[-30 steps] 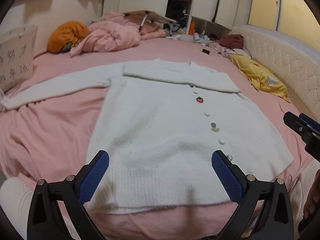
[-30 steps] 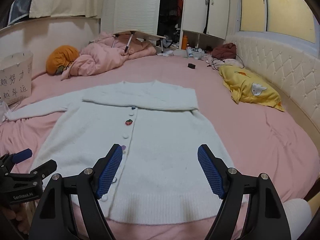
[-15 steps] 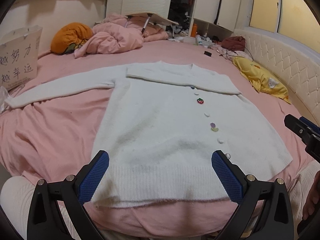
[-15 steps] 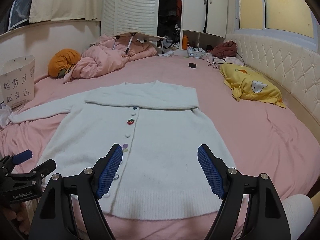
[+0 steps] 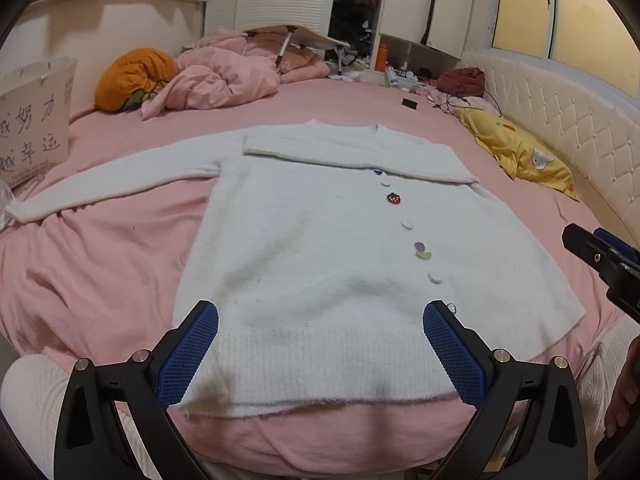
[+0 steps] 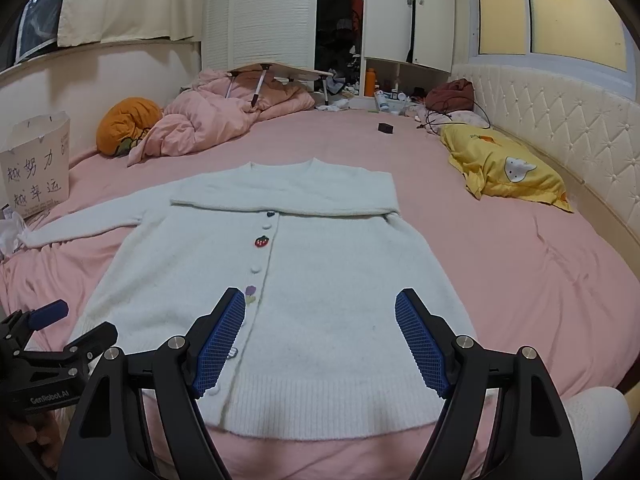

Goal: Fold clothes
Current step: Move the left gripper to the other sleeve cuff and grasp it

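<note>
Above bed [image 5: 100,264] and cardigan [image 5: 320,264], both tools [image 5: 320,344] [image 6: 320,340] wide, empty.

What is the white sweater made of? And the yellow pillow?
The white sweater looks like soft, fuzzy knitted yarn: its bottom hem shows ribbing. The yellow pillow looks like smooth, thin woven cloth, maybe cotton, with wrinkles and printed pictures.

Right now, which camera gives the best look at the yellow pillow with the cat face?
The right wrist view: the yellow pillow lies whole and large there, cat face clear, against the padded headboard. The left wrist view shows the pillow smaller, squeezed toward the right edge, its cat face only small.
</note>
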Demonstrator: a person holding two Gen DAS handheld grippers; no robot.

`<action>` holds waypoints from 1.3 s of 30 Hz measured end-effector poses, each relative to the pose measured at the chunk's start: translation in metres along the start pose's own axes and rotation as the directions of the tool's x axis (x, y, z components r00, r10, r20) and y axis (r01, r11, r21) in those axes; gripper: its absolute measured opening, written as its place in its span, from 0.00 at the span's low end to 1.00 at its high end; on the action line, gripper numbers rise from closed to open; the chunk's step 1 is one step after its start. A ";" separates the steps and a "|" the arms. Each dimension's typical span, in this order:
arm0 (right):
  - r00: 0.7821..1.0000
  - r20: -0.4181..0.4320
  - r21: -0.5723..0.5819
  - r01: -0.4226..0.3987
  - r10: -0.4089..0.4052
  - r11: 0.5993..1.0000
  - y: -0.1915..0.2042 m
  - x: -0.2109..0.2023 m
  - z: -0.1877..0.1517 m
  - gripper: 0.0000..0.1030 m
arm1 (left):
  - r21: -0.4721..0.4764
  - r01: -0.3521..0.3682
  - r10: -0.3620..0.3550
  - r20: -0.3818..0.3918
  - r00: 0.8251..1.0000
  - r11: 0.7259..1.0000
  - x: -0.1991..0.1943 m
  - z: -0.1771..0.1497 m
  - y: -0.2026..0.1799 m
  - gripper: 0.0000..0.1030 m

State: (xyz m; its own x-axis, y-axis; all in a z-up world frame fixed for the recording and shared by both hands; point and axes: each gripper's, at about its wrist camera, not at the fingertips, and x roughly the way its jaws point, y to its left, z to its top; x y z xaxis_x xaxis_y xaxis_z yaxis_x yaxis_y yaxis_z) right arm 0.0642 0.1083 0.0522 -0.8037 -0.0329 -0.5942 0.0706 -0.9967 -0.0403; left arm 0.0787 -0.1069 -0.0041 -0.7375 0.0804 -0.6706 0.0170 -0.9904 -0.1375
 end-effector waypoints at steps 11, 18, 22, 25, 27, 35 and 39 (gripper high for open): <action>0.999 -0.044 -0.005 -0.005 0.005 1.000 0.002 0.017 -0.004 0.76 | -0.068 0.014 -0.014 0.000 1.000 0.998 0.007 0.002 0.011 1.00; 0.994 -0.109 -0.007 -0.011 0.010 1.000 0.003 0.038 -0.010 0.76 | -0.429 0.129 -0.111 0.066 0.992 0.894 0.013 0.022 0.093 1.00; 0.989 -0.149 -0.013 -0.015 0.013 1.000 0.007 0.052 -0.015 0.76 | -0.692 0.189 -0.116 0.152 0.982 0.697 0.023 0.034 0.195 1.00; 0.984 -0.178 -0.019 -0.018 0.014 1.000 0.011 0.063 -0.017 0.76 | -0.826 0.232 -0.122 0.197 0.973 0.515 0.046 0.038 0.277 1.00; 0.981 -0.193 -0.024 -0.018 0.013 1.000 0.014 0.068 -0.018 0.76 | -0.862 0.247 -0.081 0.236 0.968 0.442 0.054 0.040 0.319 1.00; 0.965 -0.260 -0.050 0.004 -0.017 0.999 0.021 0.085 -0.023 0.76 | -0.923 0.259 -0.043 0.257 0.965 0.285 0.109 0.046 0.435 1.00; 0.955 -0.296 -0.080 0.009 -0.033 0.997 0.028 0.095 -0.026 0.76 | -0.916 0.180 0.009 0.197 0.980 0.359 0.136 0.077 0.454 1.00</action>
State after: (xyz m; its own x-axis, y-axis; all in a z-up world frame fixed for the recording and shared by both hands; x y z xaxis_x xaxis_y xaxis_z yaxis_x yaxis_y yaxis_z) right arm 0.0054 0.0791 -0.0265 -0.5947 0.0231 -0.8036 0.1101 -0.9878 -0.1098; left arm -0.0662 -0.5541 -0.1017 -0.8556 0.0482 -0.5154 0.4914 -0.2376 -0.8379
